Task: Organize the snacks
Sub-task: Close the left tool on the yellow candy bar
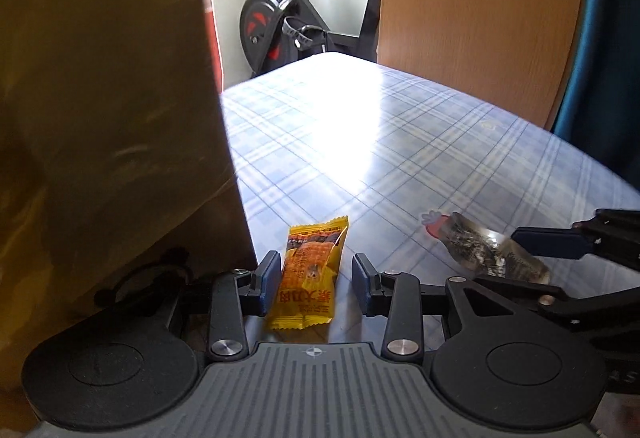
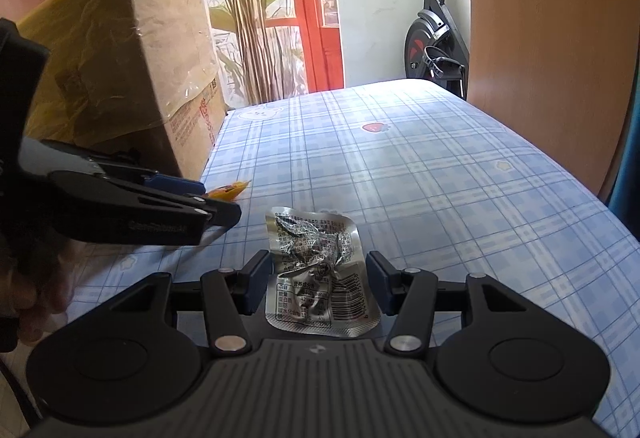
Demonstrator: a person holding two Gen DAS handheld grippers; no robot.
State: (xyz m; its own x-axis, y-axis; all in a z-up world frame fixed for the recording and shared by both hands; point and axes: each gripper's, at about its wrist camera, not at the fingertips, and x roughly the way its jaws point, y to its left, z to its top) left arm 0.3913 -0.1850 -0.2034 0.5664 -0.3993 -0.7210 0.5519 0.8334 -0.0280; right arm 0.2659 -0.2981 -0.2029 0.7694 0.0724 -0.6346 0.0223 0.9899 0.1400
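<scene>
A yellow-orange snack packet (image 1: 310,278) lies on the blue plaid tablecloth (image 1: 360,142) between the fingers of my left gripper (image 1: 316,284), which is open around it without touching it. A silver foil snack pouch (image 2: 320,274) lies between the fingers of my right gripper (image 2: 318,286), which is open around it. In the left wrist view the silver pouch (image 1: 488,250) and the right gripper (image 1: 560,258) show at the right. In the right wrist view the left gripper (image 2: 216,204) shows at the left, with a tip of the yellow packet (image 2: 232,190) beyond it.
A large cardboard box (image 2: 128,70) wrapped in tape stands at the table's left, close to my left gripper; it fills the left of the left wrist view (image 1: 108,118). A wooden chair back (image 2: 548,38) stands at the right. An exercise bike (image 1: 280,26) and a plant (image 2: 248,18) are beyond the table.
</scene>
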